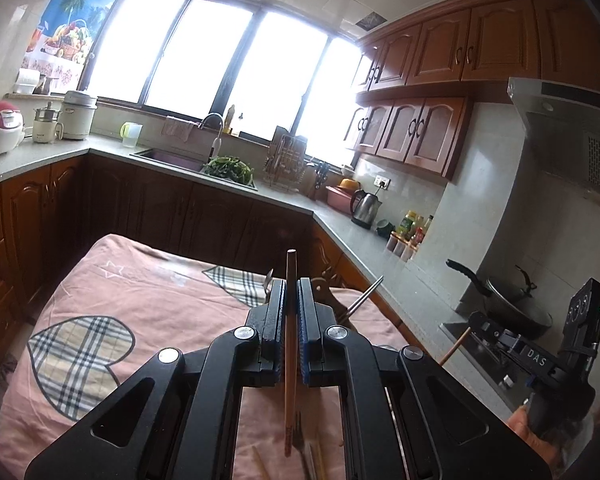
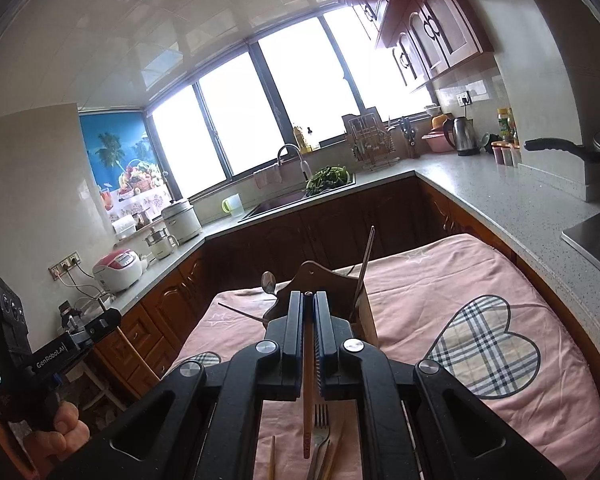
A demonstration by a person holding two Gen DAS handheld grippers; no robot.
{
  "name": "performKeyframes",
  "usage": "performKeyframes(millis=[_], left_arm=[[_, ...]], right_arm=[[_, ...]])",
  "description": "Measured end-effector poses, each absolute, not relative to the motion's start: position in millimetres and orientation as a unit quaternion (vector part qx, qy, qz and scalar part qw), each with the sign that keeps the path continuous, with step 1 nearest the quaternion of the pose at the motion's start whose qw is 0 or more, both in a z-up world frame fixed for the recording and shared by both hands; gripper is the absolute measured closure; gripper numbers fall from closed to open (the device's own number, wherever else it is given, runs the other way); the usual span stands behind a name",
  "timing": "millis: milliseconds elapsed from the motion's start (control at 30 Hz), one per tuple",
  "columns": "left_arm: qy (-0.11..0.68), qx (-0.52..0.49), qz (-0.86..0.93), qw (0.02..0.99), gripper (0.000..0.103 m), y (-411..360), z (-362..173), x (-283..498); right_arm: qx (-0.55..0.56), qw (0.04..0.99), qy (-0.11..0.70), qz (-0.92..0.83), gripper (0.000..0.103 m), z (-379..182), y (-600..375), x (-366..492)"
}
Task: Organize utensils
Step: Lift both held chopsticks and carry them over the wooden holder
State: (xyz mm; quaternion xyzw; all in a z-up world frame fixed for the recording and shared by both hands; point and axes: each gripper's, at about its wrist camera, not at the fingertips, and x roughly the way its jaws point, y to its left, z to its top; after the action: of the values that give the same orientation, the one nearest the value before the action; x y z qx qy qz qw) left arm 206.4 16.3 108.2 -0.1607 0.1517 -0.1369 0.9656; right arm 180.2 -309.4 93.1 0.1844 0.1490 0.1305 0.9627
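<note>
Here, each hand-held gripper pinches one wooden chopstick above a pink cloth-covered worktop.

In the left wrist view, the left hand-held gripper (image 1: 291, 292) at lower centre has its jaws pressed onto a reddish chopstick (image 1: 291, 344) that stands nearly upright between the pads, its tip poking above them and its lower end hanging over the pink cloth (image 1: 140, 300). The right hand-held gripper (image 2: 309, 300), at lower centre of the right wrist view, likewise clamps a second chopstick (image 2: 308, 400), whose lower end hangs below the jaws. Beneath it, at the bottom edge, a fork (image 2: 320, 428) and loose chopsticks (image 2: 273, 456) lie on the cloth. Just beyond the fingertips stands a brown wooden holder (image 2: 328, 284) with a metal chopstick (image 2: 365, 264) leaning in it.
</note>
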Motion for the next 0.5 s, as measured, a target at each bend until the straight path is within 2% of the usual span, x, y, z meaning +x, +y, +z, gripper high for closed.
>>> performKeyframes(millis=[333,500], left_arm=[[0.082,-0.189,-0.121,0.971,0.098,8.2,150.6,265.2],[0.06,-0.185,-0.094,0.976,0.098,-2.1,151.0,299.0]], right_arm=[[0.19,0.972,0.087,0.107,0.098,138.6,-325.1,225.9],[0.184,0.976,0.066,0.092,0.098,150.7,-328.7,253.6]])
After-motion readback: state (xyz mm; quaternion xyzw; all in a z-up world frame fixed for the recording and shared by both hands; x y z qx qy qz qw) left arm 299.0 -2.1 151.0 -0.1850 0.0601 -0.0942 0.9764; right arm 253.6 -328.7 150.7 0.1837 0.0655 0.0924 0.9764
